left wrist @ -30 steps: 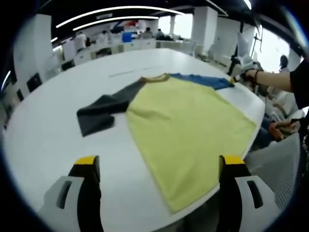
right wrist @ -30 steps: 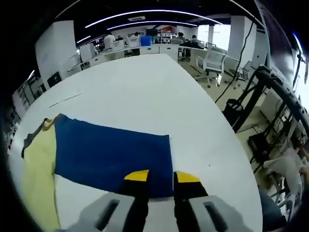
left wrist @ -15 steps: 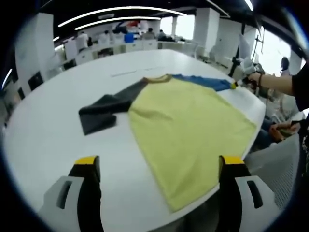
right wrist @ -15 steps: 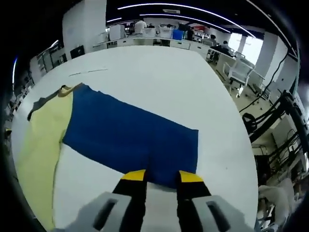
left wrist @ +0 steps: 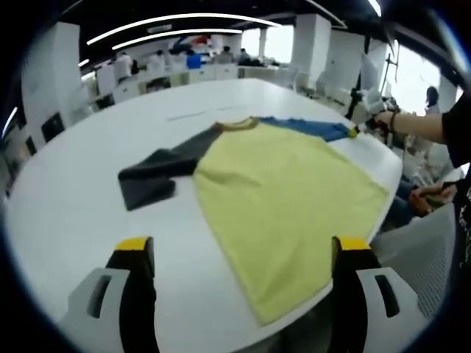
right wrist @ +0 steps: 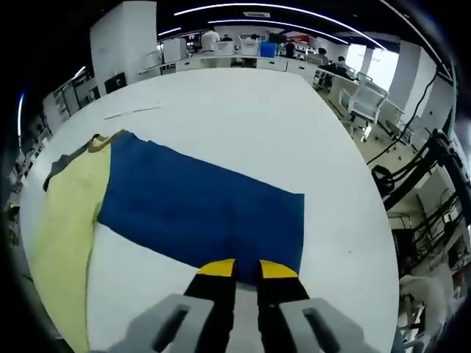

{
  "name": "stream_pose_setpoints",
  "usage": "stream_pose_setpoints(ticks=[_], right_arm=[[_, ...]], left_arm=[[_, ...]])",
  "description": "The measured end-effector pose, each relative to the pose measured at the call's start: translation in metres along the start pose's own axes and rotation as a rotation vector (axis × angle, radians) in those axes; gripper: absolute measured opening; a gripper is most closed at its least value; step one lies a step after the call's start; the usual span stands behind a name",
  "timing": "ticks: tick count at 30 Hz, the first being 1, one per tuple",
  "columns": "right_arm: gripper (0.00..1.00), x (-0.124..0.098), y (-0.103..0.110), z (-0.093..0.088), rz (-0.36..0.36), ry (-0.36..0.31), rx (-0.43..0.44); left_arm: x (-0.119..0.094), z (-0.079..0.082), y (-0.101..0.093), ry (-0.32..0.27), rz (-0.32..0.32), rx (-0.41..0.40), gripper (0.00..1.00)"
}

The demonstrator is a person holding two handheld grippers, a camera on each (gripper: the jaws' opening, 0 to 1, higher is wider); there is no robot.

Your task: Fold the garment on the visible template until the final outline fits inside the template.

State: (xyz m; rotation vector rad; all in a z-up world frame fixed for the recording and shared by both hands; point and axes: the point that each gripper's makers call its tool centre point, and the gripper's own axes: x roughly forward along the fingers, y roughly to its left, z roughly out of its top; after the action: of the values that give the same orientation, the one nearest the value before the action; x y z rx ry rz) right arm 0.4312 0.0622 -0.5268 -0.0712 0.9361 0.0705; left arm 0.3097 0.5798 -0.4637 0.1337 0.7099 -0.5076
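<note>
Right gripper (right wrist: 246, 269) (jaws nearly closed) pinches the blue sleeve (right wrist: 206, 209) cuff; left gripper (left wrist: 239, 246) hovers wide open before the garment (left wrist: 283, 198).

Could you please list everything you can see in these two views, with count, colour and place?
garment: one, yellow body, lying flat on the table
blue sleeve: one, spread toward the table's edge
dark grey sleeve: one, rumpled, on the garment's other side
table: one, white, under the garment
office chairs: several, white, past the table
right gripper: yellow tips, nearly closed at the blue sleeve's hem
left gripper: yellow tips, wide open, near the table edge
person's arm: one, holding the right gripper
</note>
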Motion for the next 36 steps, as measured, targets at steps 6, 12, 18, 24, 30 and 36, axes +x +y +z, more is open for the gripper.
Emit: stream_pose_setpoints(ticks=[6,12,18,24,30,36], right_arm=[[0.00,-0.003,0.001,0.003,0.018,-0.004,0.051],[0.00,-0.003,0.000,0.003,0.007,-0.004,0.046],[0.00,-0.008,0.001,0.010,0.001,-0.018,0.049],[0.00,-0.014,0.005,0.025,0.016,-0.046,0.059],[0.00,-0.017,0.011,0.038,0.030,-0.062,0.090],[0.00,-0.019,0.020,0.049,0.043,-0.072,0.081]], left_arm=[[0.001,0.001,0.001,0.005,-0.003,0.012,0.96],[0.002,0.000,-0.001,0.008,-0.010,0.015,0.95],[0.002,0.001,0.000,0.009,-0.014,0.023,0.95],[0.000,0.002,0.001,0.005,-0.015,0.023,0.95],[-0.001,0.001,0.001,0.004,-0.015,0.021,0.94],[-0.002,0.001,0.001,0.000,-0.016,0.022,0.94]])
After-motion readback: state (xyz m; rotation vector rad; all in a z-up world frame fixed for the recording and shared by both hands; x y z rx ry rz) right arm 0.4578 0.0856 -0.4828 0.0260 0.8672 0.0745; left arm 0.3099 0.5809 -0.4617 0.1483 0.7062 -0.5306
